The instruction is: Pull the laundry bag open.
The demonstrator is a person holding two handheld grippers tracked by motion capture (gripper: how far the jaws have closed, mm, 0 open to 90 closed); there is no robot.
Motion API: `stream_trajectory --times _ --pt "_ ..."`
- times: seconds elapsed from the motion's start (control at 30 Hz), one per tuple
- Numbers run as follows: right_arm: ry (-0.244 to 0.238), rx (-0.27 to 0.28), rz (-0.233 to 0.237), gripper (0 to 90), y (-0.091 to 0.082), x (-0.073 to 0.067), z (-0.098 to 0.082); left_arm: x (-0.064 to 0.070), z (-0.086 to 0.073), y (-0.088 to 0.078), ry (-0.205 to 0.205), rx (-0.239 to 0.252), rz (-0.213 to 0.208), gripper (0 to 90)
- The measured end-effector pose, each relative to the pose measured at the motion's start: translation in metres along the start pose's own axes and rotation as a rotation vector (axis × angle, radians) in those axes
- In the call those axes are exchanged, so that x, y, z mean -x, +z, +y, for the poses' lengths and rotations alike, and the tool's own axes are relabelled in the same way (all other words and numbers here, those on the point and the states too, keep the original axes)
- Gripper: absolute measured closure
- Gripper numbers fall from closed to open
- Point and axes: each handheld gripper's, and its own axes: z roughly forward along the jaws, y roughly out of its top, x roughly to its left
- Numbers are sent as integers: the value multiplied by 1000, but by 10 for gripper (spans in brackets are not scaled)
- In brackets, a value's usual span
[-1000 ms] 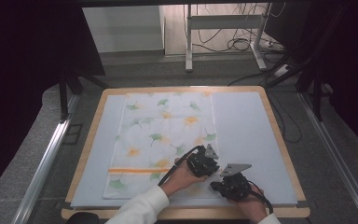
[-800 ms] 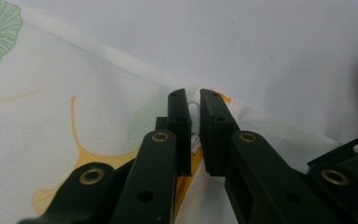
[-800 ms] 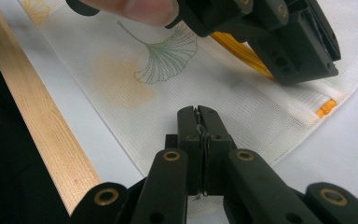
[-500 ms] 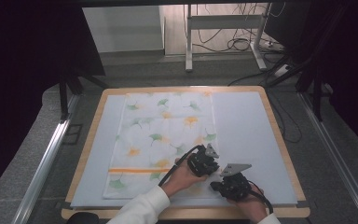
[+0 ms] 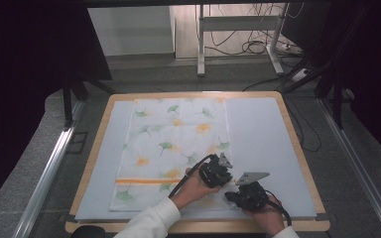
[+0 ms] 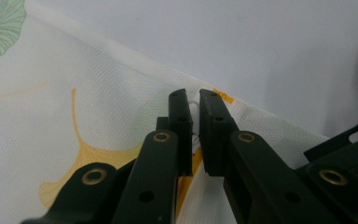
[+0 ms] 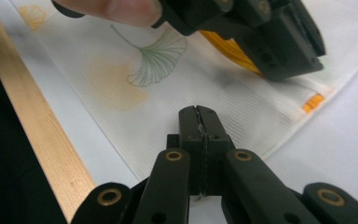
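A white cloth [image 5: 171, 148] is printed with green and yellow-orange ginkgo leaves and crossed near its front edge by an orange stripe [image 5: 146, 181]. It is laid on a pale grey-blue mat [image 5: 263, 134] framed by a light wooden table edge [image 5: 297, 144]. Both grippers [image 5: 222, 174] [image 5: 238, 194] are black, with brass-coloured rivets.

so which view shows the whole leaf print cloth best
The high view: the leaf print cloth lies spread flat on the grey mat, all four edges visible. The left gripper view gives a close patch at its edge, pinched in the left gripper. The right gripper view shows its near corner, nipped by the right gripper.
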Motion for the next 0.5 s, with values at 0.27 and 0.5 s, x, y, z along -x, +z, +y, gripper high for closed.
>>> stream_trajectory --times 0.27,0.5 --pt "54 6 22 890 0 5 0 0 -1 0 9 7 0 850" --pt "117 46 -27 889 -8 22 5 1 -1 2 2 25 -8 850"
